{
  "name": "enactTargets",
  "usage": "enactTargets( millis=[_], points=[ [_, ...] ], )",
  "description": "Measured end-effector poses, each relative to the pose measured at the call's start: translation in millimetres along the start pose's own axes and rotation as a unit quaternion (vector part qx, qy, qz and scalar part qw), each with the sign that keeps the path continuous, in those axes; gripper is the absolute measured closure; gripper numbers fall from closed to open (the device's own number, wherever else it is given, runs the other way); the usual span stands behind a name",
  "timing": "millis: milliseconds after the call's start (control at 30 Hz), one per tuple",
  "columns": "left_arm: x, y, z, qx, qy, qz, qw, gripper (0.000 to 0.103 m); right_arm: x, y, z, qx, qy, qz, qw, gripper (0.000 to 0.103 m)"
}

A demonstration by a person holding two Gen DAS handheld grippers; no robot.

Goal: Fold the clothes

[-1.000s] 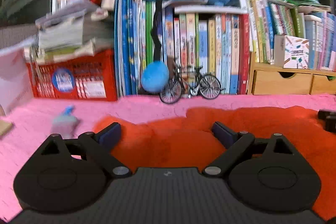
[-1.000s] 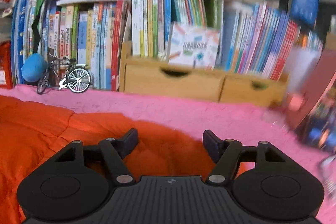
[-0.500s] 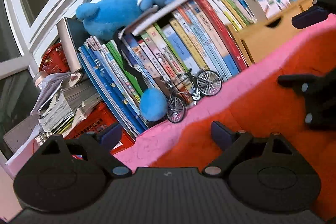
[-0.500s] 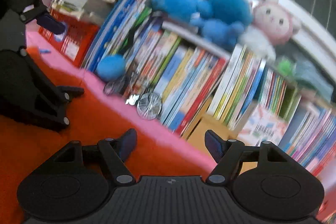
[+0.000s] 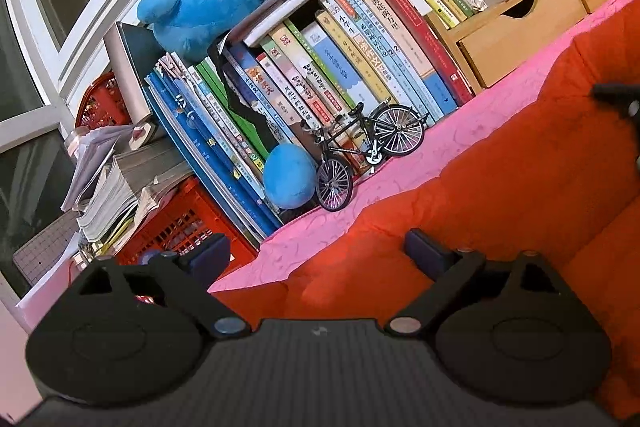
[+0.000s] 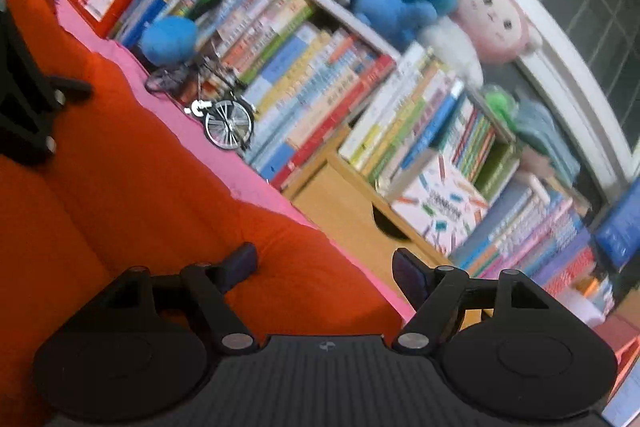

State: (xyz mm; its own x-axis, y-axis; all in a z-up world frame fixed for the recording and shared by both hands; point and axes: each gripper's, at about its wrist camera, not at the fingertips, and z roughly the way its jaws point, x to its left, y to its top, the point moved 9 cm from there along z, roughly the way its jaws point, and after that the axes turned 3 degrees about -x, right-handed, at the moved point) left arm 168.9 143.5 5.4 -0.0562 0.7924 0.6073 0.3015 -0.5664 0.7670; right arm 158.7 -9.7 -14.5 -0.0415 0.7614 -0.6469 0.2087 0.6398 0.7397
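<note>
We see both grippers tilted over an orange padded garment (image 5: 500,195) spread on a pink cloth-covered surface (image 5: 440,143). Left gripper (image 5: 316,255): jaws wide apart, nothing pinched, garment edge just under them. Right gripper (image 6: 324,267): jaws wide and have just been opening; only the garment's far edge lies below, not gripped. Behind the garment we note a toy bicycle (image 5: 368,151), a blue plush ball (image 5: 290,175), rows of books (image 5: 340,67) and wooden drawers (image 5: 520,35).
</note>
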Motion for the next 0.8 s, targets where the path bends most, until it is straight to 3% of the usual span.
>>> enactTargets(
  millis=[200,467,600,800],
  points=[
    [7.3,-4.2,2.9,0.009,-0.007,-0.013,0.9999,0.003,-7.1,-8.1,4.2,0.021,0.002,0.011,1.000,0.028],
    [14.8,-11.0,12.9,0.041,-0.044,-0.055,0.9967,0.001,-14.5,-15.0,12.8,0.048,0.057,0.065,0.995,0.025],
    [13.5,-10.6,12.2,0.039,-0.037,-0.048,0.9974,0.000,-12.2,-13.6,11.5,0.046,0.054,0.057,0.996,0.025],
    [13.1,-9.6,11.3,0.036,-0.028,-0.039,0.9982,0.000,-14.1,-12.9,11.3,0.045,0.037,0.053,0.997,0.012]
  ],
)
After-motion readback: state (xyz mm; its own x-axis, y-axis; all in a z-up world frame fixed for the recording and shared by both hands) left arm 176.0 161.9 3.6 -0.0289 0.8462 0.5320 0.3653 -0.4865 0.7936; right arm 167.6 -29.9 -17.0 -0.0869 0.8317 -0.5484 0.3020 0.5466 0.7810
